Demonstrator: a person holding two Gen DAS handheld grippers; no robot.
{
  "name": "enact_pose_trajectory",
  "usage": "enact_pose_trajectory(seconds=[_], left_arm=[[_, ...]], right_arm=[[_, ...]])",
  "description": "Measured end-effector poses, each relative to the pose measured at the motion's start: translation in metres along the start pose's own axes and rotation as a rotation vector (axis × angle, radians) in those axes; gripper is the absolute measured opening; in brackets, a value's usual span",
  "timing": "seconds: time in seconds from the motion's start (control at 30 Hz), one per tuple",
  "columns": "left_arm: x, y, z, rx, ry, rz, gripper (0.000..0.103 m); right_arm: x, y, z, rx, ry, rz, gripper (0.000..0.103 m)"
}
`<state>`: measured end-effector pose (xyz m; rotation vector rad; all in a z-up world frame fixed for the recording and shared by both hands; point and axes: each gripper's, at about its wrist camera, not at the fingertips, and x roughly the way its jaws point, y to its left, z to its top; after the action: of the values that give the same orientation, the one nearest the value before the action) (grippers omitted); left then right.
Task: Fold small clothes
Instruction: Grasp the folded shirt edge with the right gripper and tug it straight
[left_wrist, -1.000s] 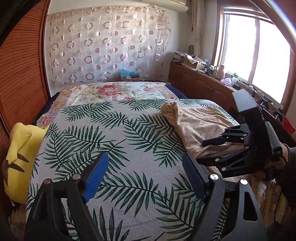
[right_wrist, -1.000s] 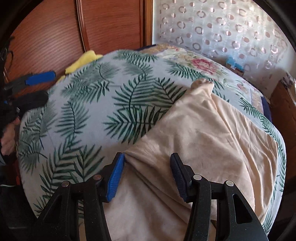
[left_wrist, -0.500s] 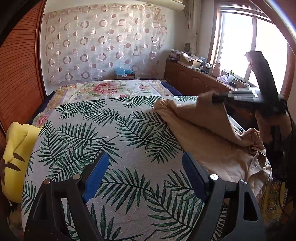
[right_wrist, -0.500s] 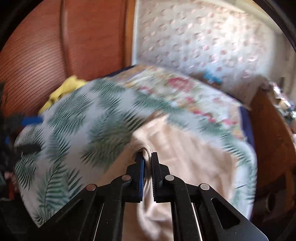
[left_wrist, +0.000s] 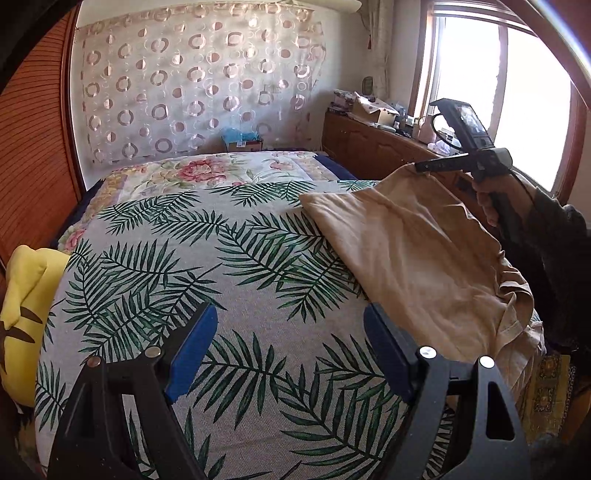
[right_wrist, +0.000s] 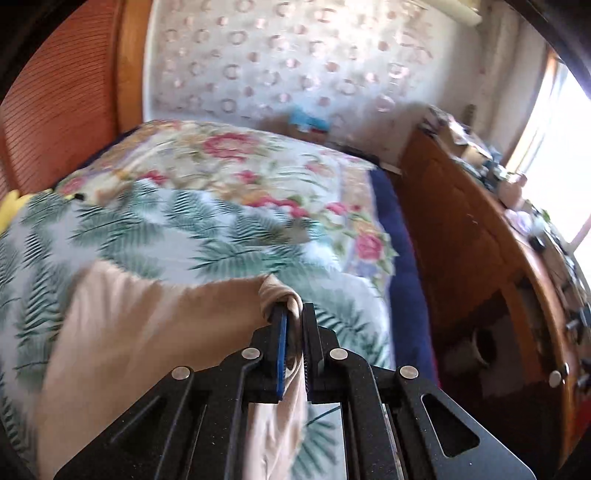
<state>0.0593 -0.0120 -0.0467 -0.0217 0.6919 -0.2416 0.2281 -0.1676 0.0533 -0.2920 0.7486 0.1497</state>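
Our right gripper (right_wrist: 293, 314) has just clamped its jaws on a corner of the beige cotton garment (left_wrist: 413, 251), lifting it off the palm-print bed cover (left_wrist: 221, 258); our left gripper (left_wrist: 288, 350) hovers wide open, empty, so folding can begin.

garment (left_wrist: 413, 251) lies on the bed's (left_wrist: 221, 280) right side; cushion (left_wrist: 22, 295) at its left edge; cabinet (left_wrist: 373, 147) beyond right.

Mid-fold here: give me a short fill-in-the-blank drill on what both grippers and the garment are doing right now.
1. The right gripper is shut on a corner of the ____ garment.
2. The left gripper hovers ____ over the leaf-print bedspread, holding nothing.
3. The pinched corner is ____ off the bed while the rest drapes down.

Missing words: beige; open; lifted
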Motion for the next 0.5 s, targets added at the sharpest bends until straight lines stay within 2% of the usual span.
enact_pose_trajectory(seconds=[0.07, 0.1, 0.23, 0.3, 0.5], left_arm=[[0.002, -0.001, 0.002, 0.002, 0.006, 0.000, 0.082], [0.004, -0.002, 0.003, 0.003, 0.008, -0.001, 0.082], [0.017, -0.008, 0.019, 0.026, 0.020, -0.019, 0.082], [0.029, -0.014, 0.033, 0.046, 0.026, -0.029, 0.082], [0.071, -0.033, 0.072, 0.094, 0.055, -0.047, 0.082]], right_arm=[[0.005, -0.005, 0.001, 0.038, 0.008, 0.002, 0.020], [0.005, -0.006, -0.001, 0.048, 0.008, 0.017, 0.034], [0.007, -0.012, -0.011, 0.054, 0.015, 0.118, 0.050], [0.015, -0.017, -0.020, 0.056, 0.034, 0.146, 0.055], [0.051, -0.029, -0.039, 0.074, 0.102, 0.208, 0.056]])
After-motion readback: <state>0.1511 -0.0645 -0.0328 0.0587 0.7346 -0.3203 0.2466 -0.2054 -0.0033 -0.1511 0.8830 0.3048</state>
